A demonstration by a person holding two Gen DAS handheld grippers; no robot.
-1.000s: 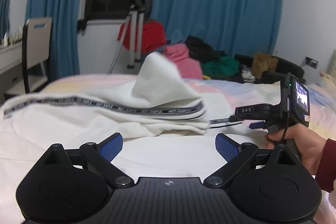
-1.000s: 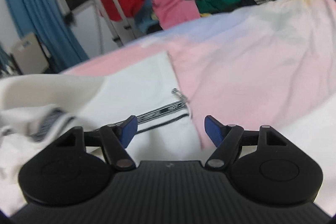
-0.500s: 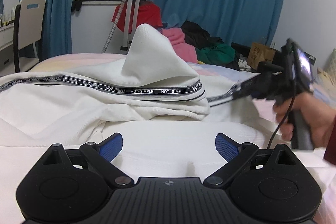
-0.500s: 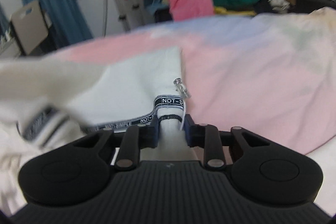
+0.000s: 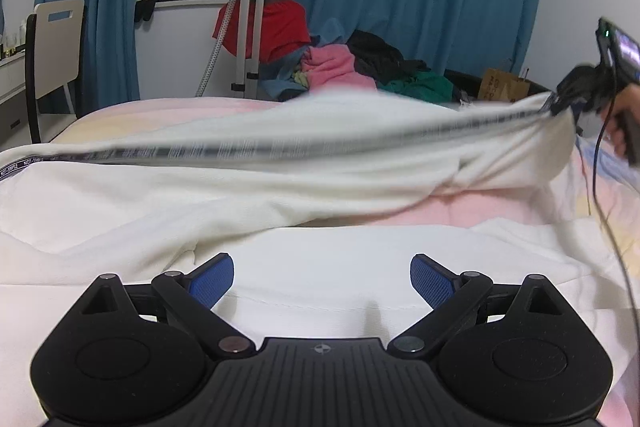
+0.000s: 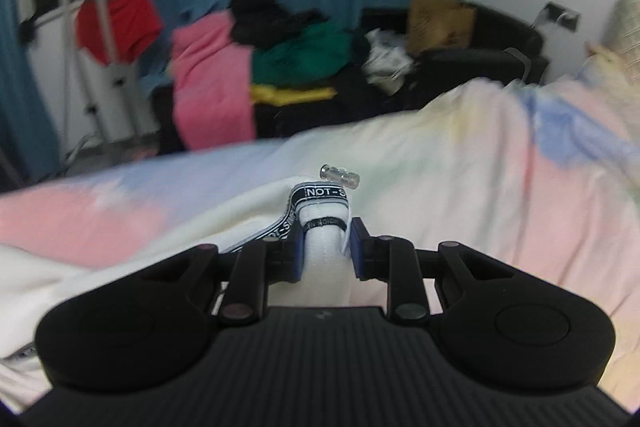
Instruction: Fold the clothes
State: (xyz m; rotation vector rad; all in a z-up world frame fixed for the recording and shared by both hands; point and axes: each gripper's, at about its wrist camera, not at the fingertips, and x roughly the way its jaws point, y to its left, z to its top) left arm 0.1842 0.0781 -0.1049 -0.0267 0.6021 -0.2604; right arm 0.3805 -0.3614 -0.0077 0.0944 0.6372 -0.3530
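Slippage is looming: the right gripper [image 6: 325,247] is pinching only the banded corner of the white garment [image 5: 240,195], which is lying across the bed [image 6: 500,163] and stretching taut, so a harder pull is risking losing it; the left gripper [image 5: 322,277] is hovering spread and empty above the fabric.

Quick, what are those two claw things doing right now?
Left gripper: open, holding nothing, above the white garment.
Right gripper: jaws shut on the white garment's black-striped end, lifted off the bed.
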